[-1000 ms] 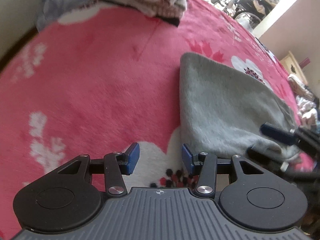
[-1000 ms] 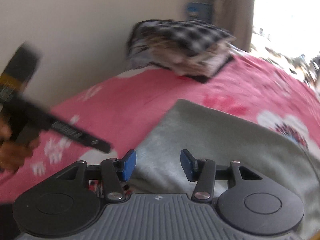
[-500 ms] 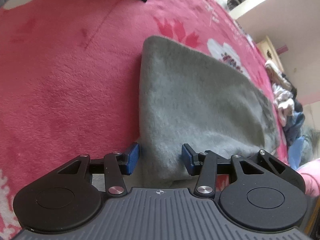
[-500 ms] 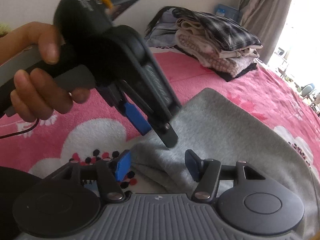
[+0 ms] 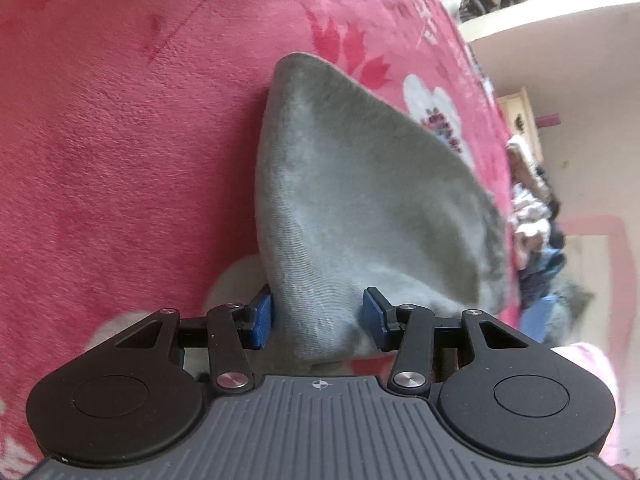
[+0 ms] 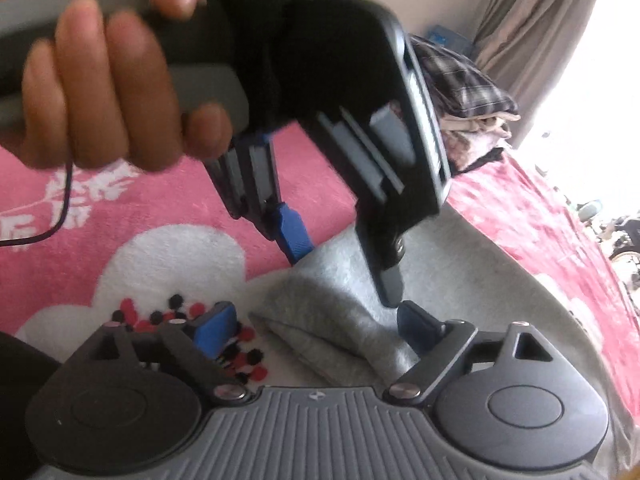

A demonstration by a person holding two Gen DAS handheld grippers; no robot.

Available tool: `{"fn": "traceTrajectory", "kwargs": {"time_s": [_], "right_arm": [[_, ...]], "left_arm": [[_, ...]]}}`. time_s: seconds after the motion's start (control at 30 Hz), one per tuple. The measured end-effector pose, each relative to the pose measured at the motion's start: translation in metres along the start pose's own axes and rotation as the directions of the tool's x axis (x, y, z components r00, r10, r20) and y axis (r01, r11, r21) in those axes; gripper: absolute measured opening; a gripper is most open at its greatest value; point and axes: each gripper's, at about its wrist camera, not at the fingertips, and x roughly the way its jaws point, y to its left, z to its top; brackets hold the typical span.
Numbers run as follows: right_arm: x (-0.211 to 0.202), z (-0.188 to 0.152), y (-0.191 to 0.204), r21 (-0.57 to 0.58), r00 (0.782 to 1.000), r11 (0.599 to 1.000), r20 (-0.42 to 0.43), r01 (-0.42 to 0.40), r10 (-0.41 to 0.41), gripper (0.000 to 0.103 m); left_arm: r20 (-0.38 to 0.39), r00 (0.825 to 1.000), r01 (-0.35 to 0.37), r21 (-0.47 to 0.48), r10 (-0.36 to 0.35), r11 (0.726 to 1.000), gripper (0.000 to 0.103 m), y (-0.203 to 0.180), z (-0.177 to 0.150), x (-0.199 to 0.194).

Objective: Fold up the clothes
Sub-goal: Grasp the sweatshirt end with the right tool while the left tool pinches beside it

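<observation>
A grey fleece garment [image 5: 360, 200] lies folded on a pink flowered blanket [image 5: 120, 140]. Its near corner sits between the blue pads of my left gripper [image 5: 318, 316], whose jaws stand partly apart and are not squeezing the cloth. In the right wrist view, the garment [image 6: 480, 300] shows a folded edge running between the fingers of my right gripper [image 6: 314, 326]. Those jaws are opening wide and the pads are clear of the cloth. The left gripper [image 6: 344, 268], held by a hand [image 6: 100, 92], hangs close above the same corner.
A stack of folded clothes [image 6: 468, 96] sits at the blanket's far end, by a curtain [image 6: 532, 20]. A loose heap of clothes [image 5: 536, 216] lies beyond the blanket's right edge. A thin black cable [image 6: 60, 216] hangs from the hand.
The left gripper has come in over the garment's near corner, which now lies between its jaws. The right gripper's jaws have spread wider and it has sunk toward the folded edge.
</observation>
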Motion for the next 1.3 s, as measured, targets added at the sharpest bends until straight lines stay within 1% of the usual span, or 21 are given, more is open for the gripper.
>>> {"fn": "traceTrajectory", "kwargs": {"time_s": [0.13, 0.2, 0.3, 0.4, 0.5, 0.53, 0.57, 0.67, 0.73, 0.8, 0.9, 1.03, 1.1, 1.27, 1.3], "right_arm": [[0.004, -0.005, -0.002, 0.031, 0.999, 0.999, -0.013, 0.037, -0.036, 0.09], [0.008, -0.006, 0.0, 0.014, 0.997, 0.997, -0.014, 0.07, -0.07, 0.089], [0.015, -0.004, 0.005, -0.036, 0.991, 0.99, -0.015, 0.136, -0.136, 0.082], [0.022, -0.003, 0.007, -0.066, 0.983, 0.981, -0.013, 0.183, -0.184, 0.068], [0.025, -0.003, 0.009, -0.082, 0.979, 0.976, -0.01, 0.2, -0.202, 0.062], [0.025, -0.003, 0.008, -0.073, 0.98, 0.977, -0.008, 0.199, -0.2, 0.052], [0.025, -0.003, 0.007, -0.062, 0.98, 0.978, -0.007, 0.198, -0.198, 0.045], [0.021, -0.005, -0.003, 0.019, 0.982, 0.982, -0.001, 0.189, -0.189, 0.033], [0.019, -0.006, -0.014, 0.106, 0.985, 0.98, 0.003, 0.168, -0.17, 0.03], [0.017, -0.007, -0.024, 0.184, 0.988, 0.972, 0.008, 0.148, -0.152, 0.028], [0.013, -0.008, -0.033, 0.252, 0.99, 0.959, 0.021, 0.13, -0.14, 0.026], [0.008, -0.014, -0.044, 0.297, 0.99, 0.948, 0.042, 0.115, -0.134, 0.025], [0.008, -0.018, -0.046, 0.311, 0.99, 0.944, 0.053, 0.109, -0.132, 0.024], [0.011, -0.016, -0.043, 0.336, 0.989, 0.937, 0.076, 0.096, -0.128, 0.024], [0.006, -0.02, -0.041, 0.342, 0.988, 0.935, 0.08, 0.094, -0.128, 0.024]], "left_arm": [[-0.001, 0.999, 0.04, -0.027, -0.04, 0.999, 0.046, -0.005, 0.002, 0.0], [-0.002, 0.999, 0.043, -0.023, -0.043, 0.999, 0.046, -0.008, 0.002, 0.0], [-0.004, 0.998, 0.058, -0.023, -0.059, 0.998, 0.047, -0.012, 0.002, -0.002], [-0.004, 0.997, 0.075, -0.033, -0.075, 0.997, 0.047, -0.013, 0.004, -0.003], [-0.006, 0.997, 0.077, -0.035, -0.077, 0.996, 0.047, -0.013, 0.005, -0.003], [-0.007, 0.997, 0.076, -0.036, -0.077, 0.996, 0.047, -0.013, 0.005, -0.004], [0.003, 0.997, 0.078, -0.039, -0.078, 0.996, 0.047, -0.012, 0.006, -0.005], [0.035, 0.996, 0.086, -0.049, -0.084, 0.995, 0.047, -0.008, 0.009, -0.01], [0.064, 0.996, 0.072, -0.063, -0.068, 0.995, 0.048, -0.003, 0.013, -0.011], [0.093, 0.994, 0.057, -0.078, -0.05, 0.995, 0.048, 0.002, 0.017, -0.012], [0.121, 0.993, 0.0, -0.046, 0.006, 0.999, 0.048, -0.001, 0.028, -0.005], [0.148, 0.988, -0.038, -0.008, 0.038, 0.999, 0.048, -0.009, 0.043, 0.009], [0.153, 0.987, -0.057, -0.003, 0.057, 0.998, 0.048, -0.01, 0.05, 0.017], [0.181, 0.981, -0.079, 0.026, 0.073, 0.997, 0.047, -0.012, 0.059, 0.03], [0.185, 0.98, -0.08, 0.029, 0.074, 0.996, 0.047, -0.012, 0.061, 0.032]]}}
